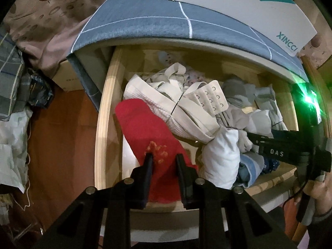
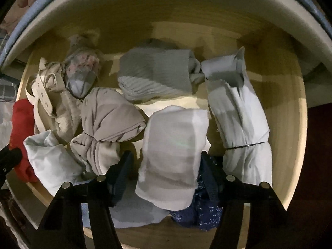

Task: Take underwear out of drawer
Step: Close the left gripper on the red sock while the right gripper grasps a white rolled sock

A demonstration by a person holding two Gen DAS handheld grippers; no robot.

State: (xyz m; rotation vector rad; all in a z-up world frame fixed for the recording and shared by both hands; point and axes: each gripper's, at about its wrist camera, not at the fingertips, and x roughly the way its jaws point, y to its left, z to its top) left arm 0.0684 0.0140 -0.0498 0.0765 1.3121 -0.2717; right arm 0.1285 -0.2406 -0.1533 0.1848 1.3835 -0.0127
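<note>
Blue-grey checked bedding (image 1: 145, 18) covers the bed above an open wooden drawer (image 1: 103, 112), with a white card (image 1: 238, 4) printed "XINCCI" lying on top and a reddish-brown floor (image 1: 62, 134) to the left. Inside the drawer lies a crowd of rolled and folded underwear. Largest among the pieces is a red garment (image 1: 145, 124) at the left end; the left hand-held gripper (image 1: 164, 157) stands over it with its two fingers a small way apart, straddling a patch of orange embroidery, and whether the fingers press the cloth cannot be told. Beside the red piece lies a cream bra (image 1: 186, 103) bound with a thin black band, its hook-and-eye strip turned upward. In the right wrist view a white folded bundle (image 2: 174, 145) sits near the drawer's front, lying between the spread fingers of the right hand-held gripper (image 2: 166, 161), which is open, with a finger on either side of the bundle. To its left rests a beige knotted roll (image 2: 108, 122), behind it a grey ribbed roll (image 2: 153, 74), and to its right a long pale roll (image 2: 240, 120) cinched by a dark band. A navy spotted piece (image 2: 199, 209) shows beneath the white bundle.
</note>
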